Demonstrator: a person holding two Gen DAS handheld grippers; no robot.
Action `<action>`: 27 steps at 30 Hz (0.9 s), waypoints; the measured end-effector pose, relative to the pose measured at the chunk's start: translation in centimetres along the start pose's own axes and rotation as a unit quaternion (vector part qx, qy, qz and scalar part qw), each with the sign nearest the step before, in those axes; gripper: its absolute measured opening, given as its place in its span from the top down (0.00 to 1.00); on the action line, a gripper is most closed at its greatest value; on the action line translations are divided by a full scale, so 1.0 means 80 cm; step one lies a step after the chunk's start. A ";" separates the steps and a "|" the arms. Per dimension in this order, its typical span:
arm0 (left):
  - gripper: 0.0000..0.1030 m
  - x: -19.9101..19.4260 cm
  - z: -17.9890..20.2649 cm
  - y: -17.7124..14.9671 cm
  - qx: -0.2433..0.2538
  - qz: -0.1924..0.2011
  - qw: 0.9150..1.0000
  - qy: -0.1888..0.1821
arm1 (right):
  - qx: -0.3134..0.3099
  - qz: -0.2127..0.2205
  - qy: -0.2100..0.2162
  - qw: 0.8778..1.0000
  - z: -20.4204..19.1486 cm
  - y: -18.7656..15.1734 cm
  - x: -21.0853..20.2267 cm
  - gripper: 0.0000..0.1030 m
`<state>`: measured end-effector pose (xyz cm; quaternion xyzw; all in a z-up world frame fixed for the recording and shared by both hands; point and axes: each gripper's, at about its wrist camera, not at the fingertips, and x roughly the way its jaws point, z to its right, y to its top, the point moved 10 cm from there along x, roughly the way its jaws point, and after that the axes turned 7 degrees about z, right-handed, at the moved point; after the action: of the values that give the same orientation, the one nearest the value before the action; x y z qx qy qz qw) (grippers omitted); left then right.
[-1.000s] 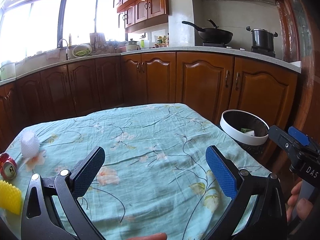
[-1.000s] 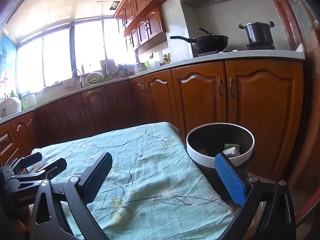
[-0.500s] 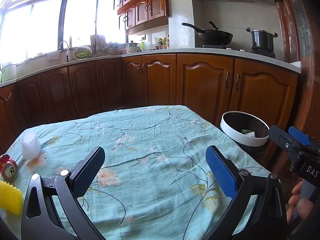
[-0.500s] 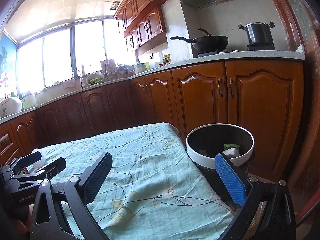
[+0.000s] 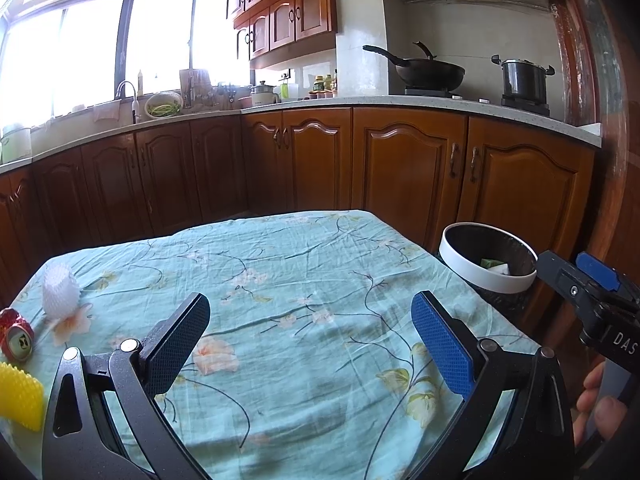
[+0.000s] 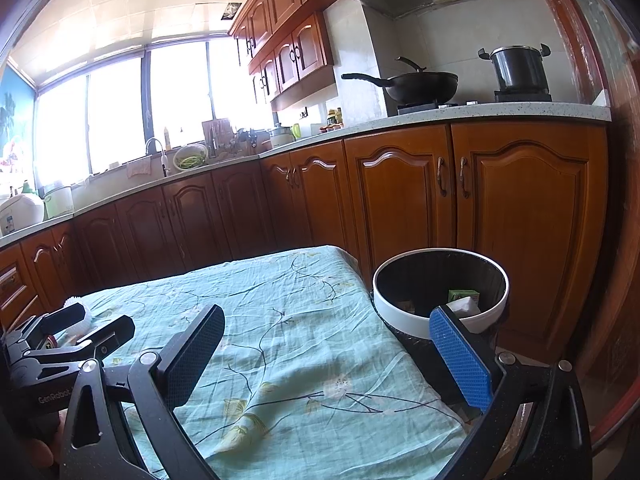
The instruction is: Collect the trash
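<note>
On the floral tablecloth [image 5: 300, 280], at the left edge, lie a white foam fruit net [image 5: 60, 290], a crushed red can [image 5: 17, 338] and a yellow spiky piece [image 5: 20, 396]. My left gripper [image 5: 310, 328] hovers open over the middle of the table, holding nothing. A white-rimmed black trash bin [image 5: 486, 258] stands off the table's right side, with a green carton and white paper inside [image 6: 463, 300]. My right gripper [image 6: 324, 352] is open and empty by the table's right edge, its blue finger in front of the bin [image 6: 440, 286].
Wooden cabinets [image 5: 400, 168] and a countertop run behind the table. A wok [image 5: 424, 68] and a pot [image 5: 522, 78] sit on the stove. A sink with a tap [image 5: 128, 96] is below the window. A person's fingers [image 5: 600, 404] hold the right gripper's handle.
The left wrist view has tilted up a little and shifted, so the can, foam net and bin sit slightly lower and further right. Both grippers stay open. The right gripper has barely moved.
</note>
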<state>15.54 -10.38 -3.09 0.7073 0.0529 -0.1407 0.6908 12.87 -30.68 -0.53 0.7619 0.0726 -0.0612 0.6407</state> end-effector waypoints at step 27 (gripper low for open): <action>0.00 0.004 0.001 -0.002 -0.001 -0.005 1.000 0.000 | 0.003 -0.007 0.002 1.000 0.008 -0.004 0.007 0.00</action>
<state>15.83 -10.47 -3.32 0.7066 0.0567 -0.1439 0.6906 13.35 -31.23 -1.04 0.7637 0.0789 -0.0642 0.6375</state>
